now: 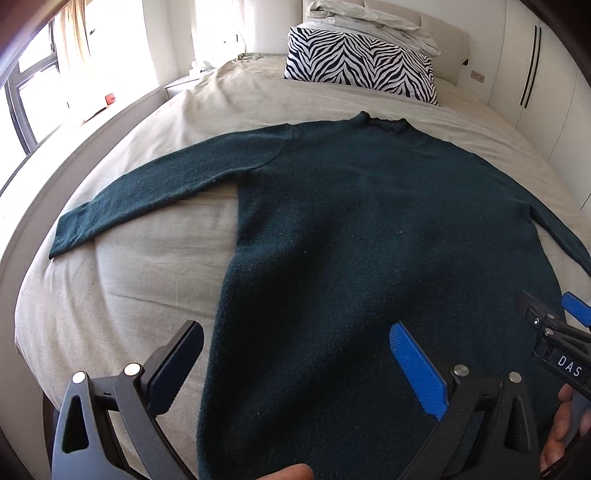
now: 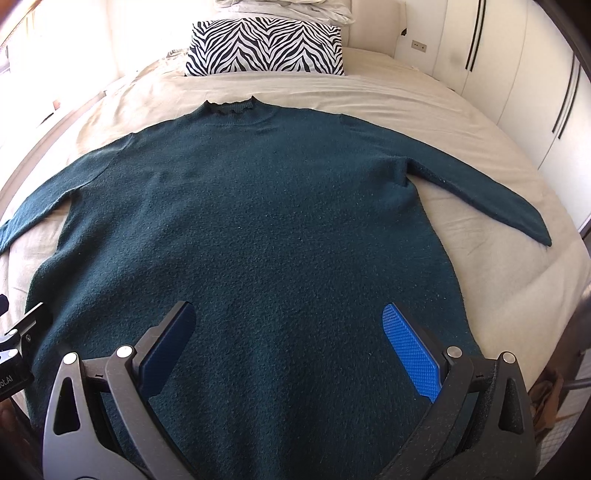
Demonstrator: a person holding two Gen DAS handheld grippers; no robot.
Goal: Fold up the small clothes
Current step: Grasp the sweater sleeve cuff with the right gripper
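Note:
A dark teal long-sleeved sweater (image 1: 351, 229) (image 2: 251, 221) lies flat on the bed, neck away from me, both sleeves spread out sideways. My left gripper (image 1: 295, 332) hovers open above the sweater's lower left part, its left finger over the bedsheet. My right gripper (image 2: 291, 314) is open above the lower middle of the sweater, nothing between its fingers. In the left wrist view the right gripper (image 1: 554, 325) shows at the right edge, held by a hand (image 1: 565, 435). The left sleeve cuff (image 1: 66, 240) lies near the bed's left side.
The beige bedsheet (image 1: 129, 295) (image 2: 406, 99) covers the bed. A zebra-striped pillow (image 1: 362, 66) (image 2: 266, 48) and crumpled white bedding (image 1: 369, 18) sit at the headboard. A window (image 1: 33, 92) is at the left, white wardrobe doors (image 2: 517, 74) at the right.

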